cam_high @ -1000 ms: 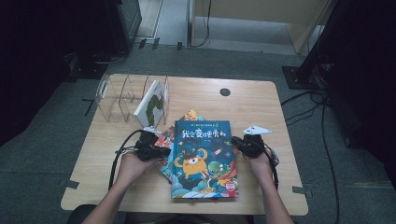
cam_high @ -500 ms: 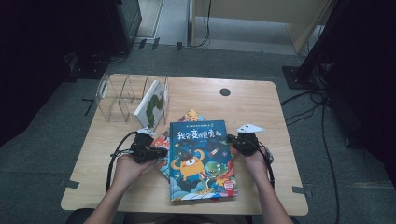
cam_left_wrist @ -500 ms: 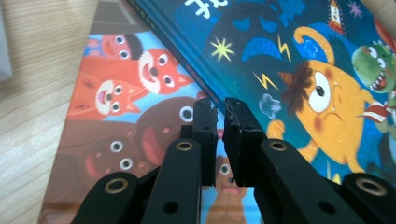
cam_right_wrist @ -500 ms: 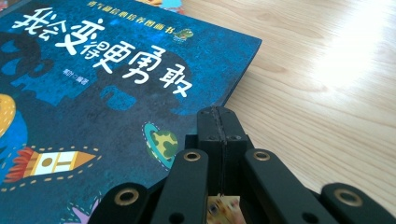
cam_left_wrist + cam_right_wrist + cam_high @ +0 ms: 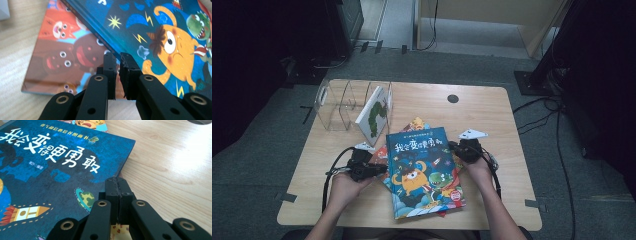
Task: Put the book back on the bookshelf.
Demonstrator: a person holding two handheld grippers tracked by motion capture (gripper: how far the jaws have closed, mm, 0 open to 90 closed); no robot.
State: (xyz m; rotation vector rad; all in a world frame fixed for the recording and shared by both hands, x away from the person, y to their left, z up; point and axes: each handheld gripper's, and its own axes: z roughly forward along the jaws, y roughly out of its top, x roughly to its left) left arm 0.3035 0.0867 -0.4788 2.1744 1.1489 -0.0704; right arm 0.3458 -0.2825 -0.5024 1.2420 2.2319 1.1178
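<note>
dim carpet rings your wooden bench [image 5: 492, 115], where the blue book [image 5: 424, 170] lies just below centre on a red book [image 5: 62, 57], with a clear rack [image 5: 339, 102] at 10 o'clock. your left claw [image 5: 117, 60] is nearly closed against its 9 o'clock edge and your right claw [image 5: 117, 185] is pressed closed at its 3 o'clock edge. neither seems to grip the cover, so a lift could let it slip, or a hard squeeze skew the stack.

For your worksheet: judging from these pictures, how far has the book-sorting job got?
Done: one white picture book already leans in the clear plastic divider rack. In hand: the left gripper and right gripper, both with jaws closed, sit at opposite edges of the blue hardcover monster book; whether they clamp it is unclear. Left: racking it and the orange book underneath.
</note>
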